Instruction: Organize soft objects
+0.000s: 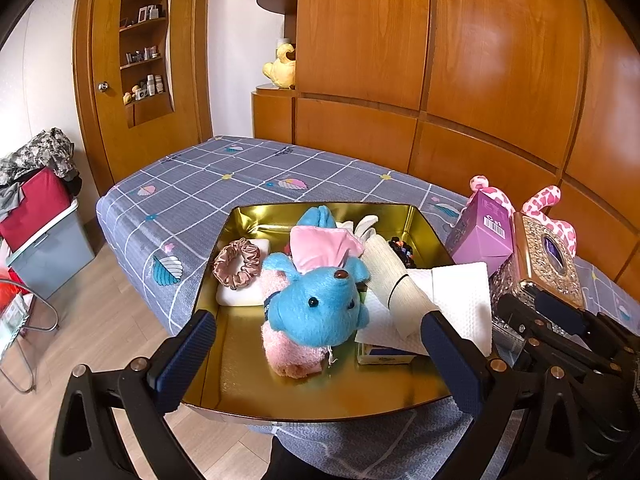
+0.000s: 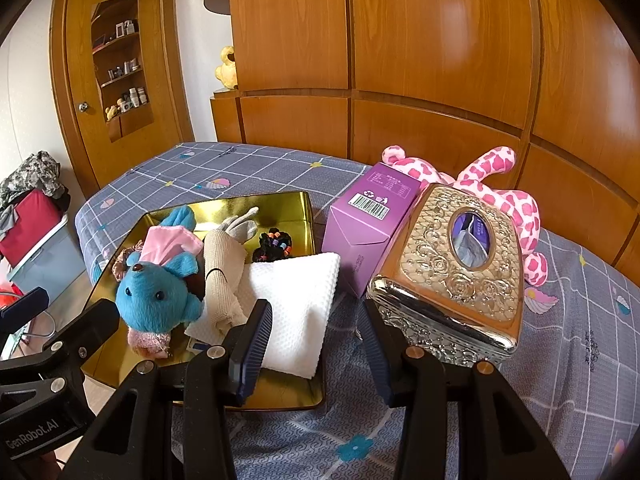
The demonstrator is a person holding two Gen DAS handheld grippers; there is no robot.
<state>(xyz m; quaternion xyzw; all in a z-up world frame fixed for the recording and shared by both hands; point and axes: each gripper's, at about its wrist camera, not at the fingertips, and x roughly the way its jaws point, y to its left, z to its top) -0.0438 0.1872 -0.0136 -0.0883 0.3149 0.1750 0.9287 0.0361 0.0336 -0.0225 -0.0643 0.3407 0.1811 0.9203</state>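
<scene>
Through my left camera, my left tongs (image 1: 318,354) stand wide apart with nothing between them, hanging over the near end of the gold tray (image 1: 256,396) on the bed (image 1: 208,184). The blue plush (image 1: 320,308) lies in the middle of the tray, head towards me, on a pink fluffy bundle (image 1: 294,354) I can only partly see beneath it. A pink scrunchie (image 1: 236,264) rests on a white pad (image 1: 240,296) at the tray's left side. A beige rolled cloth (image 1: 394,280) leans over a white paper towel (image 1: 460,300), which covers most of a small packet (image 1: 384,356); its print is too small to read. Dark hair ties (image 1: 402,250) peep out behind the roll. To the right, a purple box (image 1: 480,236) and an ornate tissue box (image 1: 548,258) hide most of the pink spotted plush (image 1: 548,208). The black frame of my right tongs (image 1: 560,320) cuts into the right edge; their tips are not clear from here.

Through my right camera, my right tongs (image 2: 316,340) are partly apart and empty, held above the bedcover between the tray's right rim and the tissue box (image 2: 456,276). The left finger (image 2: 256,340) overlaps the paper towel (image 2: 296,300) in the picture; I cannot tell whether it touches. The right finger sits just beside the tissue box's near corner. The spotted plush (image 2: 500,200) lies behind both boxes, against the wooden wall panels (image 2: 440,60), its lower half hidden. The blue plush (image 2: 158,296) still shows in the tray (image 2: 288,208), the scrunchie almost wholly behind it.
</scene>
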